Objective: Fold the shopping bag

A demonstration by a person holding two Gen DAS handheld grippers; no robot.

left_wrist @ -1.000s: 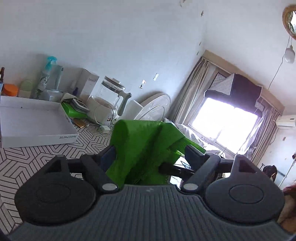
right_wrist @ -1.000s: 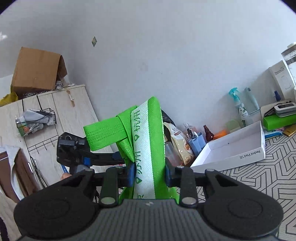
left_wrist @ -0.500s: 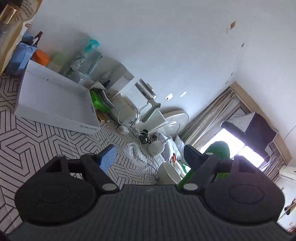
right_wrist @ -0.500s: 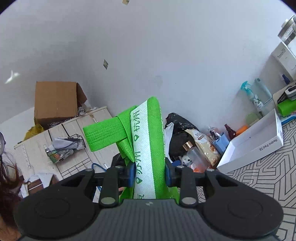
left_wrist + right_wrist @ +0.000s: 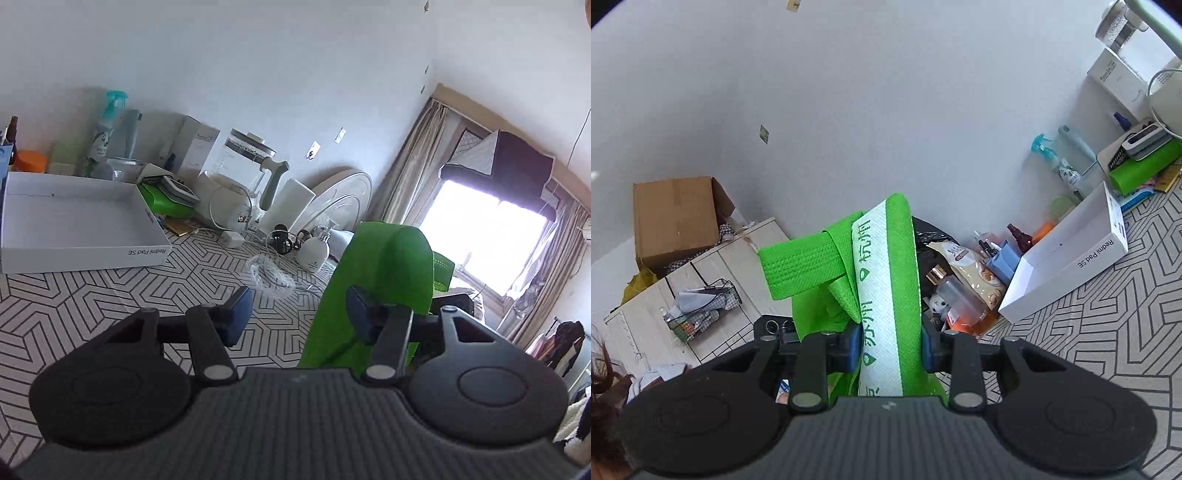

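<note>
The green shopping bag [image 5: 886, 266], with a white printed stripe, stands bunched and upright between the pads of my right gripper [image 5: 890, 345], which is shut on it. One green handle [image 5: 801, 262] sticks out to the left. In the left wrist view a fold of the same bag [image 5: 384, 273] hangs by the right finger. Its edge reaches a little into the gap of my left gripper [image 5: 295, 310]. Those jaws are closing, the pads stand apart and the left pad touches nothing.
A white box lid [image 5: 74, 229] lies on the patterned tabletop [image 5: 92, 302]. Behind it stand a spray bottle [image 5: 107, 129], a glass kettle [image 5: 243, 173] and a coiled cable [image 5: 269, 275]. A cardboard box [image 5: 676, 218] sits on a cabinet at far left.
A second ago the bag filled the left gripper's gap; it then slipped out to the right, and now only its edge is there. The left jaws have narrowed. The right grip is unchanged.
</note>
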